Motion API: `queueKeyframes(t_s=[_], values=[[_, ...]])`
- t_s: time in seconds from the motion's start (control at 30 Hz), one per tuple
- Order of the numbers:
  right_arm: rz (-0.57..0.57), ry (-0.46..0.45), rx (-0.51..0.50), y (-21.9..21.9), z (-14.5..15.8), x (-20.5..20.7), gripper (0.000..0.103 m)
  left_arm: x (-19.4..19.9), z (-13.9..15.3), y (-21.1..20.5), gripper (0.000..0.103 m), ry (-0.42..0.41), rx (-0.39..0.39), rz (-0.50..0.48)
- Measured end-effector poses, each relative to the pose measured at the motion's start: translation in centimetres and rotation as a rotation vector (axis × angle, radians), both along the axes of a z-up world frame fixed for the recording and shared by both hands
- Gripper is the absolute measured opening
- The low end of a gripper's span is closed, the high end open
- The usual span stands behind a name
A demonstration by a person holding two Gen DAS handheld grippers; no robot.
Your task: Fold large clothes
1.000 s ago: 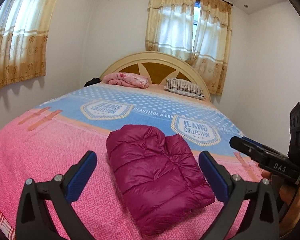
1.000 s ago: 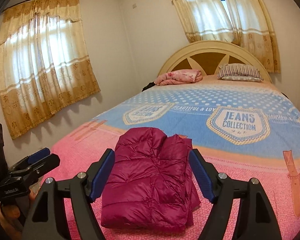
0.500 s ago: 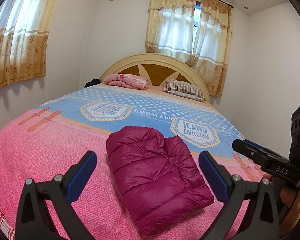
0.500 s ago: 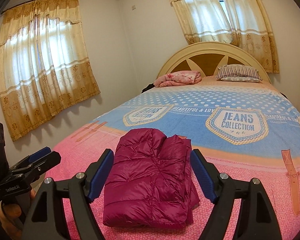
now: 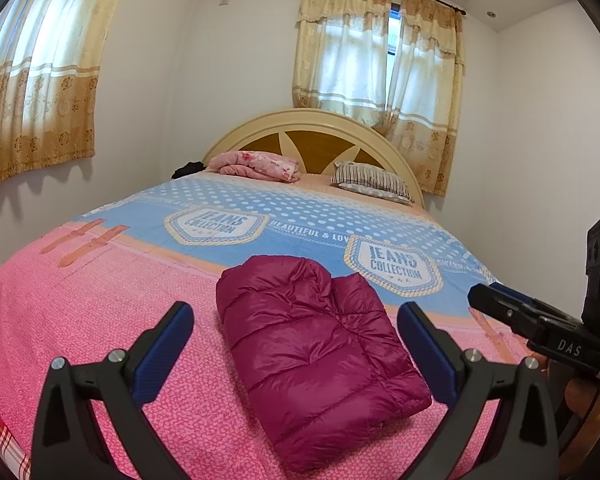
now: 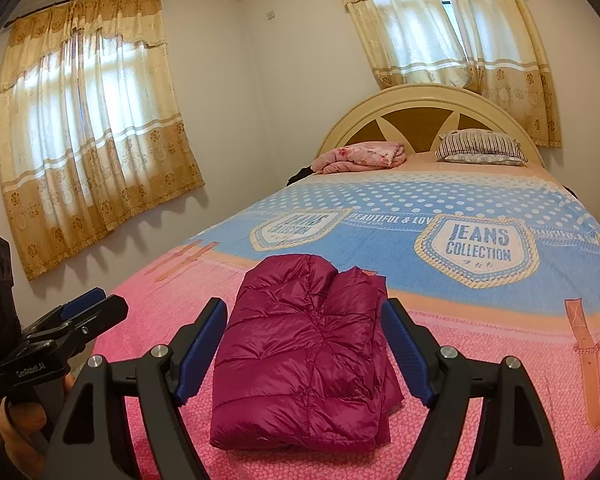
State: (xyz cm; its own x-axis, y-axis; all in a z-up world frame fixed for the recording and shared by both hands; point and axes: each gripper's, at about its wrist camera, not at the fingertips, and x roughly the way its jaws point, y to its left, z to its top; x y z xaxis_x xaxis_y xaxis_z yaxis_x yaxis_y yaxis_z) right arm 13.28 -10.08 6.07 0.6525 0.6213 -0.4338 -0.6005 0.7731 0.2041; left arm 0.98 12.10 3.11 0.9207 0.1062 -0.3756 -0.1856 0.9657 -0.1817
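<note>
A magenta puffer jacket (image 5: 312,352) lies folded into a compact rectangle on the pink end of the bed; it also shows in the right wrist view (image 6: 304,352). My left gripper (image 5: 296,344) is open and empty, held back from the jacket above the bed's foot. My right gripper (image 6: 304,344) is open and empty too, likewise back from the jacket. The right gripper shows at the right edge of the left wrist view (image 5: 500,304), the left gripper at the left edge of the right wrist view (image 6: 88,308).
The bed (image 5: 80,300) has a pink and blue "Jeans Collection" cover. A folded pink blanket (image 5: 256,164) and a striped pillow (image 5: 372,182) lie by the rounded headboard (image 5: 316,136). Curtained windows (image 6: 84,128) stand on two walls.
Both grippers have drifted slightly back and upward from the folded jacket. The jacket has not moved and both grippers stay open.
</note>
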Motion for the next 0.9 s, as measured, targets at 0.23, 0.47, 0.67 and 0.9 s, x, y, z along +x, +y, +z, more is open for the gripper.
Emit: queueKeyframes(t_s=[0.23,0.47,0.67,0.9], values=[[-0.001,0.001,0.005,-0.3,-0.2,-0.2,0.08,0.0,0.1,-0.2,0.103,0.003,0.021,0.005],[0.001,-0.002,0.009,-0.4,-0.3,-0.2,0.08,0.3,0.4,-0.5,0.103,0.024,0.052,0.015],[0.004,-0.014,0.016,-0.6,-0.1,-0.7,0.08,0.1,0.7,-0.7,0.103,0.015,0.058,0.021],[0.01,-0.024,0.019,-0.5,0.2,-1.2,0.08,0.3,0.6,-0.9,0.103,0.025,0.063,0.023]])
